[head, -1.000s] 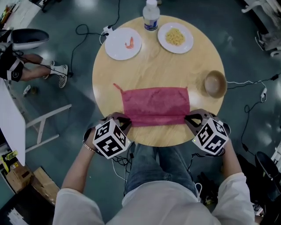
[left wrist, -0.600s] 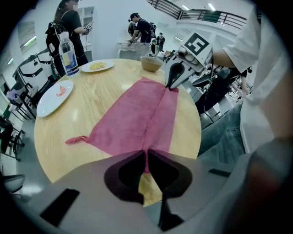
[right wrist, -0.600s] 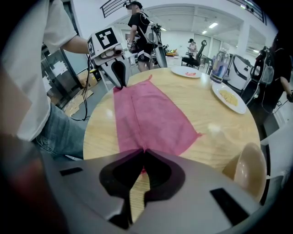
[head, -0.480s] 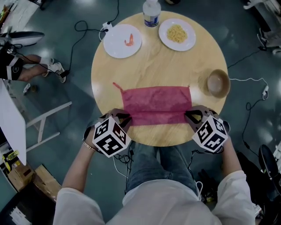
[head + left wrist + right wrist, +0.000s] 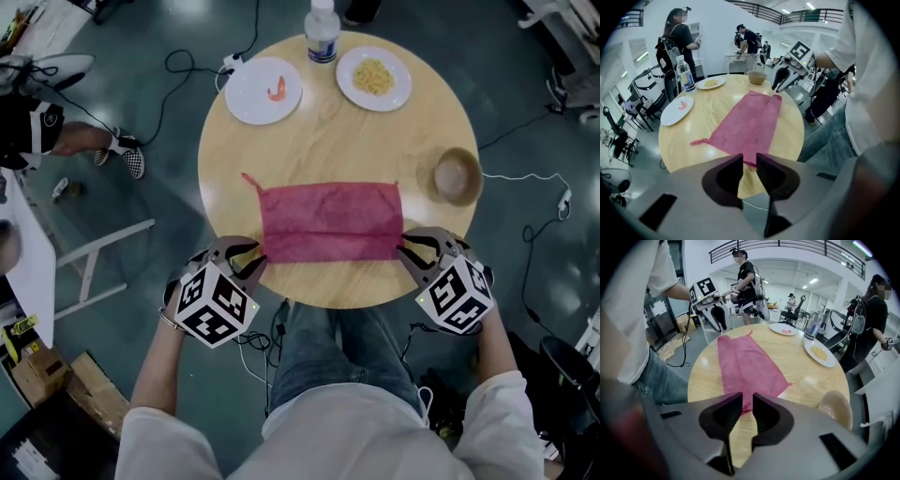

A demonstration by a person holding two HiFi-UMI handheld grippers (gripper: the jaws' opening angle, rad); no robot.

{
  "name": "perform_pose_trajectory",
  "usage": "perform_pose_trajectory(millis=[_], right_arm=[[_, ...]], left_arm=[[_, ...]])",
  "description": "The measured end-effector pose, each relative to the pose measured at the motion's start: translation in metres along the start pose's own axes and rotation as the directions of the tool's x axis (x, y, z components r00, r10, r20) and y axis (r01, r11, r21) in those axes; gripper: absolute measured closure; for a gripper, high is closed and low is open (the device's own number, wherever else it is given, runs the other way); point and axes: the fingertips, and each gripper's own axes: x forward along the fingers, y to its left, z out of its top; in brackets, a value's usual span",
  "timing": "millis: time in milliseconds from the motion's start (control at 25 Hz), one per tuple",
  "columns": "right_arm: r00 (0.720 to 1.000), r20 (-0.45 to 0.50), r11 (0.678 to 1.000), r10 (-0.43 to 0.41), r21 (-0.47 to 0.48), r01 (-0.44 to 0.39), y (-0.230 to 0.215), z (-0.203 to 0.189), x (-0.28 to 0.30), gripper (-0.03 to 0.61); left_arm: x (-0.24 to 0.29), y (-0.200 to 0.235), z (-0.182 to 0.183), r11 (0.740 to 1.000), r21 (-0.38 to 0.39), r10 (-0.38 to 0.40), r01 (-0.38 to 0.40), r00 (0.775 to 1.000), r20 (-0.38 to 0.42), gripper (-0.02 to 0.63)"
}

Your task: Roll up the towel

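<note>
A red towel point(image 5: 330, 221) lies spread flat on the round wooden table point(image 5: 337, 141), with a thin tail at its far left corner. My left gripper point(image 5: 251, 261) sits at the towel's near left corner and my right gripper point(image 5: 410, 251) at its near right corner. Both pairs of jaws have just been opening. In the left gripper view the towel point(image 5: 747, 124) ends in the narrow gap at the jaw tips point(image 5: 749, 159), with the pads not pressing on it. The right gripper view shows the same: the towel point(image 5: 743, 364) reaches the parted tips point(image 5: 747, 397).
On the far side of the table stand a white plate with a small pink piece point(image 5: 263, 90), a plate of yellow food point(image 5: 374, 79) and a water bottle point(image 5: 322, 31). A wooden bowl point(image 5: 457, 175) sits at the right edge. Cables lie on the floor; people stand nearby.
Both grippers have drawn back a little from the towel's near corners and their jaws have parted. The left one has shifted left. The towel's near edge now lies flat.
</note>
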Motion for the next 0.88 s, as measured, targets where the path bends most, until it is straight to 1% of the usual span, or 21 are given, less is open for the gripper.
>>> perform_pose_trajectory(millis=[120, 280, 440, 520, 640, 800, 840, 880], right_arm=[[1.000, 0.006, 0.999, 0.012, -0.032, -0.012, 0.015, -0.001, -0.003, 0.508], [0.999, -0.017, 0.994, 0.028, -0.102, -0.029, 0.035, -0.006, 0.009, 0.508], [0.999, -0.046, 0.989, 0.027, -0.145, -0.033, 0.038, -0.011, 0.022, 0.508], [0.998, -0.061, 0.985, 0.021, -0.169, -0.031, 0.037, -0.016, 0.029, 0.508], [0.998, -0.058, 0.981, 0.006, -0.194, -0.017, 0.036, -0.019, 0.035, 0.512], [0.999, -0.054, 0.982, 0.003, -0.186, -0.013, 0.035, -0.019, 0.034, 0.539], [0.999, -0.054, 0.983, 0.003, -0.184, -0.013, 0.035, -0.019, 0.034, 0.545], [0.998, -0.056, 0.983, 0.004, -0.183, -0.014, 0.036, -0.020, 0.033, 0.551]], left_arm=[[0.006, -0.024, 0.008, 0.996, 0.092, -0.004, 0.003, 1.000, 0.006, 0.526], [0.028, -0.041, 0.009, 0.982, 0.187, 0.027, -0.023, 0.999, -0.018, 0.529], [0.045, -0.037, 0.005, 0.968, 0.243, 0.083, -0.069, 0.995, -0.047, 0.529], [0.051, -0.035, 0.002, 0.961, 0.264, 0.097, -0.078, 0.993, -0.061, 0.529], [0.055, -0.035, -0.002, 0.959, 0.272, 0.097, -0.076, 0.993, -0.068, 0.532], [0.055, -0.036, -0.003, 0.971, 0.227, 0.089, -0.073, 0.994, -0.059, 0.548], [0.055, -0.037, -0.003, 0.972, 0.222, 0.095, -0.080, 0.994, -0.058, 0.560], [0.055, -0.037, -0.003, 0.971, 0.222, 0.101, -0.085, 0.993, -0.059, 0.591]])
